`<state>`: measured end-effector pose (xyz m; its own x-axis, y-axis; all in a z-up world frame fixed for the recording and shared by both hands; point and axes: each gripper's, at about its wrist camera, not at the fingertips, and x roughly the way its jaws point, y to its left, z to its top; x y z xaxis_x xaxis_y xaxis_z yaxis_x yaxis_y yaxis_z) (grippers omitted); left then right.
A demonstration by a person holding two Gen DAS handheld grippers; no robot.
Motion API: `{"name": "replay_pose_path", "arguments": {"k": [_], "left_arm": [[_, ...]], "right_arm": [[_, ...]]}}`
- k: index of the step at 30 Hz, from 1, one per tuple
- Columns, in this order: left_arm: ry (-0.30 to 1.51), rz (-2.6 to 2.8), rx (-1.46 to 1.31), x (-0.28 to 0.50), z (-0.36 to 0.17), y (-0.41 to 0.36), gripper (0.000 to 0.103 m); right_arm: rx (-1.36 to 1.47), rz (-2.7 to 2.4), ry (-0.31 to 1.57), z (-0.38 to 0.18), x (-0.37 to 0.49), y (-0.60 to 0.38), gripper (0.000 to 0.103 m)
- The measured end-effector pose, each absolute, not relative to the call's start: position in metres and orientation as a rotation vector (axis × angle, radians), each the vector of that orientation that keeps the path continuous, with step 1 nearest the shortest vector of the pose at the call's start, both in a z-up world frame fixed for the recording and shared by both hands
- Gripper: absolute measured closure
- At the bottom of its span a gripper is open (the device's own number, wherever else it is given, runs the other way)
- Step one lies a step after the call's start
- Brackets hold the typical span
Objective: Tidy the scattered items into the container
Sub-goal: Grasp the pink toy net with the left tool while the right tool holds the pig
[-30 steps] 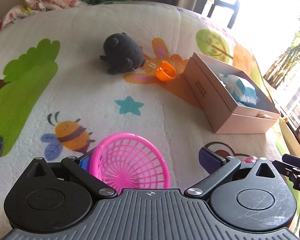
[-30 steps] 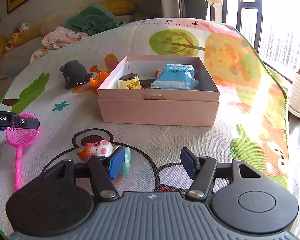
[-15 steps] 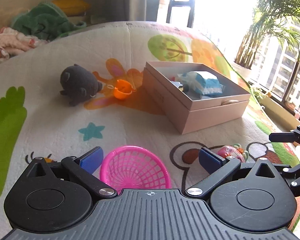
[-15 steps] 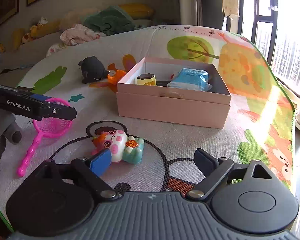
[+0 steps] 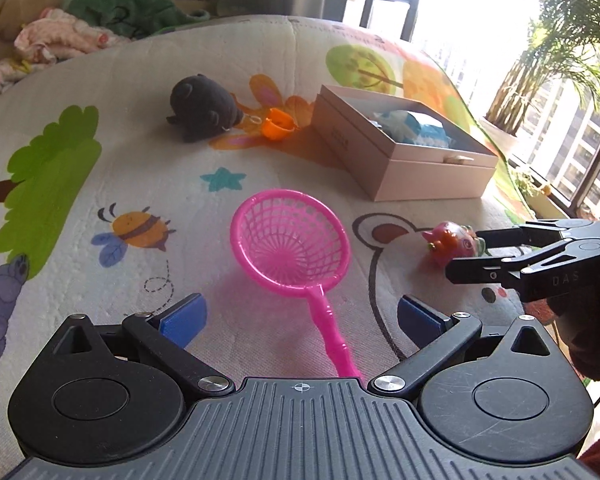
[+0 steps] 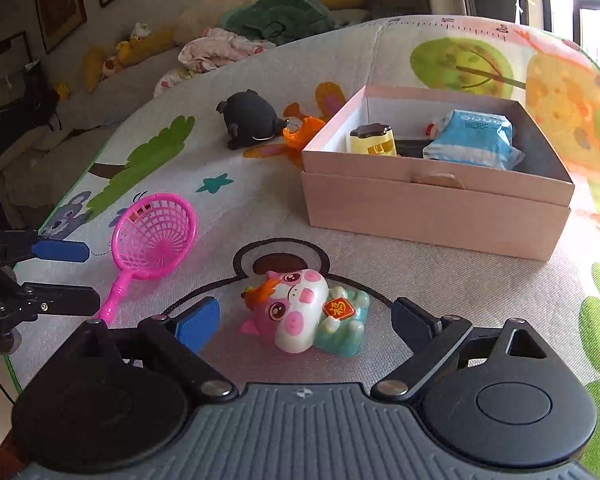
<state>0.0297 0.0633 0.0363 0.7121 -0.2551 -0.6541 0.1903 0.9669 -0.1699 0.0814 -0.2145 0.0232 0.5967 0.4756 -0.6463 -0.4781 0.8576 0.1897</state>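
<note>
Two grippers spread wide and empty over the play mat (image 6: 440, 276): your right gripper (image 6: 306, 322), its jaws just opened, straddles the pig figurine (image 6: 306, 318); your left gripper (image 5: 300, 316) frames the pink net scoop (image 5: 290, 240)'s handle. Close off-centre and the rounded pig may squirt aside, or the thin handle may pivot; the pink box (image 6: 432, 216)'s raised near wall could snag either load, while the black plush (image 5: 202, 106) and orange cup (image 5: 278, 128) lie beside it, clear of both.

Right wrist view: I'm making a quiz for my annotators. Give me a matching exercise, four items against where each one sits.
Items:
1. pig toy
2. pink net scoop
3. blue packet
4. orange cup

Places:
A. inside the pink box
B. between the open right gripper fingers
C. between the black plush and the box
D. on the mat by the left gripper

Pairs: 1-B, 2-D, 3-A, 4-C
</note>
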Motion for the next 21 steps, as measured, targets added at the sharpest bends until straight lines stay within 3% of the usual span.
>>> {"name": "replay_pose_path", "arguments": {"k": [10, 20, 21], "left_arm": [[0.755, -0.182, -0.155, 0.038, 0.026, 0.071, 0.000], [0.771, -0.202, -0.148, 0.034, 0.021, 0.067, 0.000], [0.771, -0.203, -0.146, 0.033, 0.021, 0.067, 0.000]], "right_arm": [[-0.073, 0.734, 0.632, 0.042, 0.028, -0.190, 0.009], [-0.092, 0.603, 0.676, 0.025, 0.066, -0.187, 0.010], [-0.095, 0.597, 0.681, 0.023, 0.068, -0.185, 0.015]]}}
